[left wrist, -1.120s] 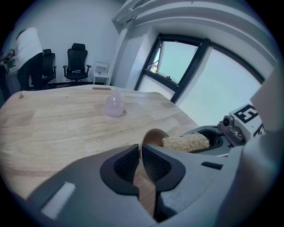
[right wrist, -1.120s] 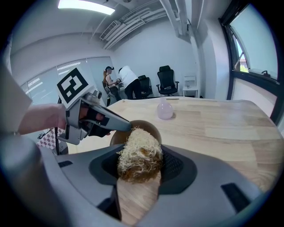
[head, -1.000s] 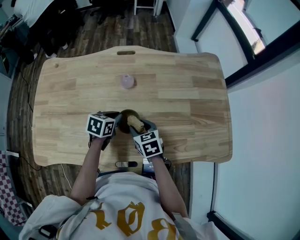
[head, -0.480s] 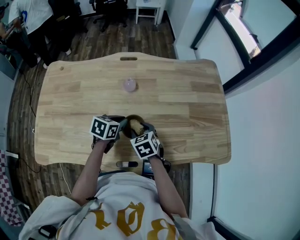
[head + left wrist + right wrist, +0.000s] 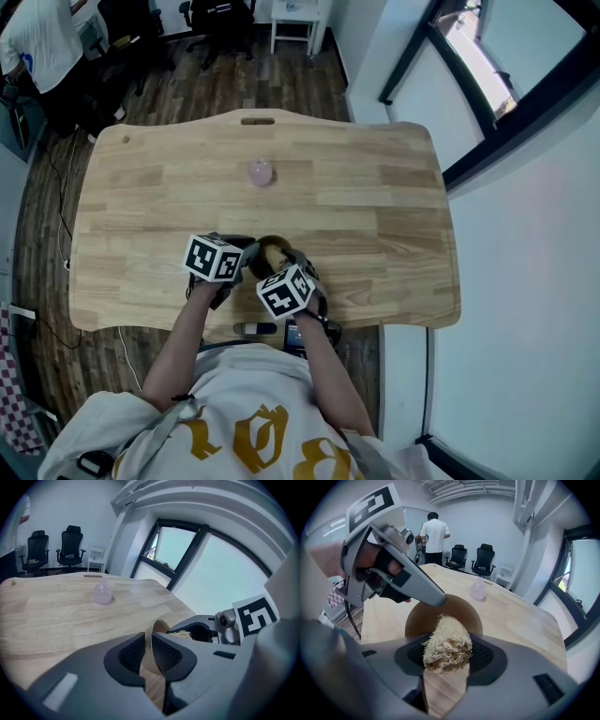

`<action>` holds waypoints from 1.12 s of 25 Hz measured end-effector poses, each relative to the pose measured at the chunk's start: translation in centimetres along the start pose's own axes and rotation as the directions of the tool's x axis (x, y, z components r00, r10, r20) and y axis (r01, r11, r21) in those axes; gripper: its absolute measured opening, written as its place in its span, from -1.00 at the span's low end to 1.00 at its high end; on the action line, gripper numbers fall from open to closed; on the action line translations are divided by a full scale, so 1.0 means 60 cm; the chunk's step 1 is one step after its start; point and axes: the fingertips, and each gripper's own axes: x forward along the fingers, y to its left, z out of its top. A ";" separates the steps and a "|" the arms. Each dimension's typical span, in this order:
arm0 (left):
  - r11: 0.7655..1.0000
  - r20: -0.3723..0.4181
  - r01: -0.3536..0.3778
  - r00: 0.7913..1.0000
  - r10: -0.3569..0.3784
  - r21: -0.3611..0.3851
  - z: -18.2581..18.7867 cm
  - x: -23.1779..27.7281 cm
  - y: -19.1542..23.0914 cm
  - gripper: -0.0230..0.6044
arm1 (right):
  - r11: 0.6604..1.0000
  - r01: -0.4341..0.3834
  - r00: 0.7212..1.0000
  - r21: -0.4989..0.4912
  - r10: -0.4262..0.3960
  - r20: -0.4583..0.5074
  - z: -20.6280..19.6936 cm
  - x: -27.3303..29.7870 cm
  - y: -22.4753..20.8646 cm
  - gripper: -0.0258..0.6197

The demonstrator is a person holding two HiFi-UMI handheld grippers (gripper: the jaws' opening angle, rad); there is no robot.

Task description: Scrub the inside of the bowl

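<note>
Wooden desk (image 5: 375, 216): brown bowl (image 5: 423, 617) near the front edge, opening turned toward the right tongs (image 5: 446, 657). Left tongs (image 5: 149, 641) pinch its rim, probably to brace it against scrubbing. Right tongs are clamped on a fibrous loofah scrubber (image 5: 446, 645) at the bowl's mouth. Small pink orb (image 5: 259, 172) sits well apart.

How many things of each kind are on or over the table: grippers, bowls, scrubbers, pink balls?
Grippers: 2 (left gripper, right gripper)
Bowl: 1
Scrubber: 1
Pink ball: 1
Total: 5
</note>
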 end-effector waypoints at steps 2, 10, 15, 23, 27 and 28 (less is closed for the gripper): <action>1.000 0.001 0.009 1.000 -0.009 0.001 0.001 0.001 -0.005 -0.80 | 1.000 0.005 1.000 -0.004 -0.005 -0.003 -0.002 -0.001 -0.001 -0.32; 0.999 0.015 0.045 0.999 -0.045 -0.020 0.000 0.002 -0.015 -0.79 | 1.000 0.020 1.000 -0.020 -0.020 -0.001 -0.002 -0.007 -0.004 -0.32; 0.997 0.018 0.070 0.997 -0.070 -0.044 -0.002 0.005 -0.021 -0.78 | 0.999 0.014 1.000 -0.043 -0.014 0.008 0.001 -0.008 -0.006 -0.32; 0.991 0.041 0.094 0.995 -0.090 -0.092 0.004 0.004 -0.016 -0.78 | 0.994 -0.023 0.998 -0.110 0.029 0.050 0.018 -0.007 0.008 -0.32; 0.990 0.066 0.094 0.994 -0.087 -0.110 0.013 0.003 -0.010 -0.78 | 0.988 -0.044 0.997 -0.147 0.053 0.057 0.023 -0.007 0.014 -0.32; 0.989 0.076 0.094 0.993 -0.086 -0.116 0.014 0.003 -0.008 -0.78 | 0.987 -0.050 0.996 -0.153 0.060 0.059 0.024 -0.007 0.016 -0.32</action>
